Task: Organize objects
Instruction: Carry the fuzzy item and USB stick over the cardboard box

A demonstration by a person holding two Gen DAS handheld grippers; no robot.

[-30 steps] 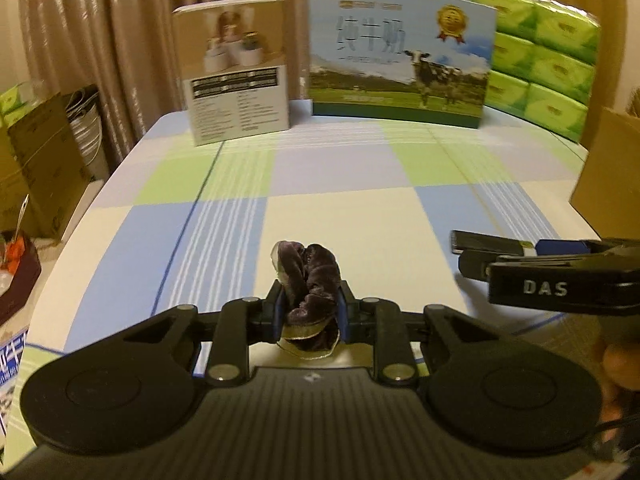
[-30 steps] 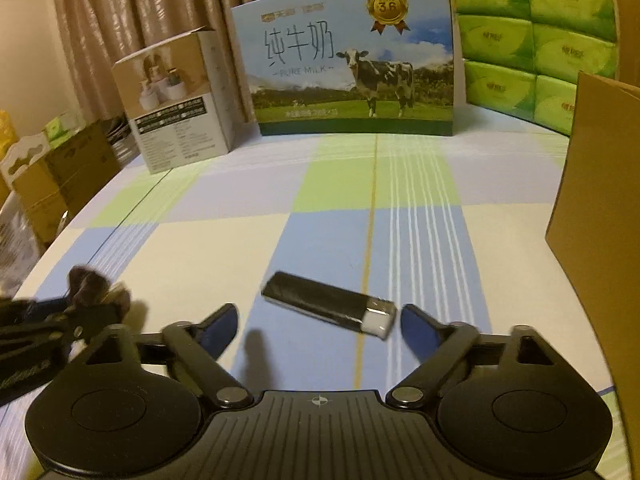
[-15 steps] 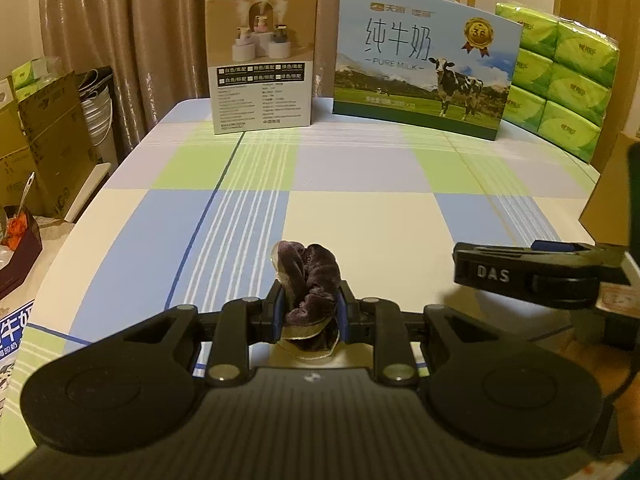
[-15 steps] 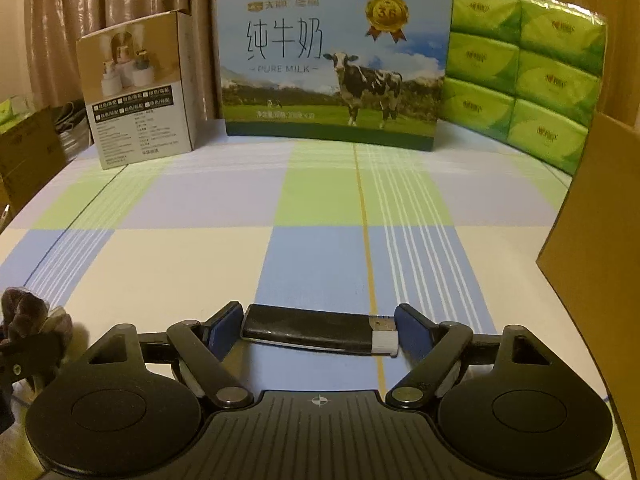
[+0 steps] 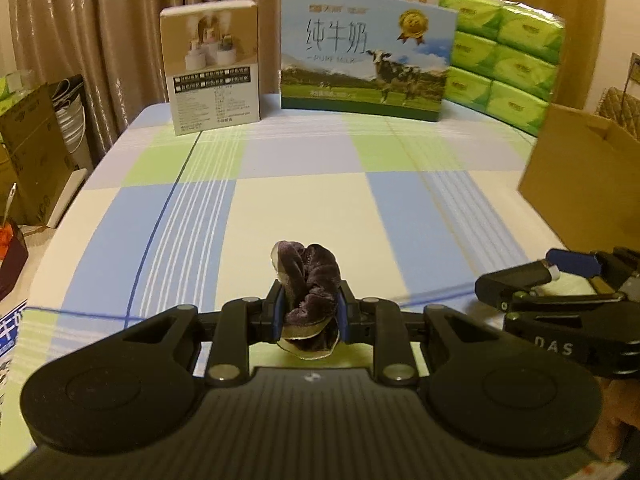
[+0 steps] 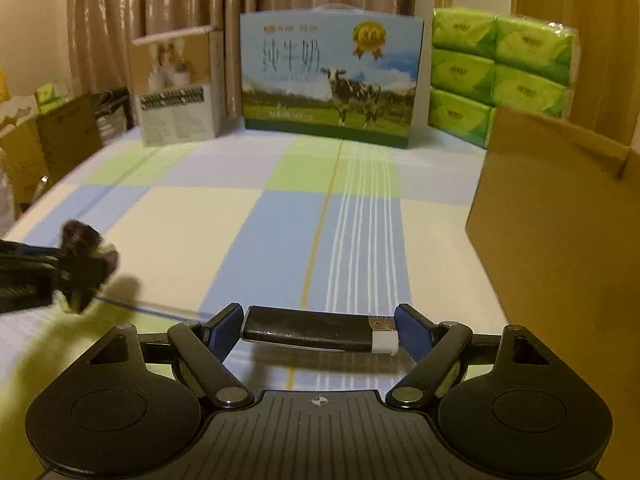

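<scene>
Scrunchie [image 5: 310,280] pinched in left claw [image 5: 309,312], lower centre of frame, lifted off desk [image 5: 304,208]. Lighter [image 6: 320,329] clamped endwise in right claw [image 6: 320,330], bottom centre. Step: both picked, carry phase. Next, likely: swing toward carton [image 6: 560,216] at right edge, release inside.

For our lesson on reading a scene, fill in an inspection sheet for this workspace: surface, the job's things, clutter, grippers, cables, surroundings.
Surface: checked tablecloth, blue, green and cream squares.
Job's things: purple velvet scrunchie; black lighter with a white end; open cardboard box at the right.
Clutter: milk carton, small product box, green tissue packs along the far edge.
Grippers: left hand-held gripper shut on the scrunchie; right hand-held gripper holds the lighter by its ends.
Cables: nothing seen.
Surroundings: brown curtains; cardboard boxes beside the table.
</scene>
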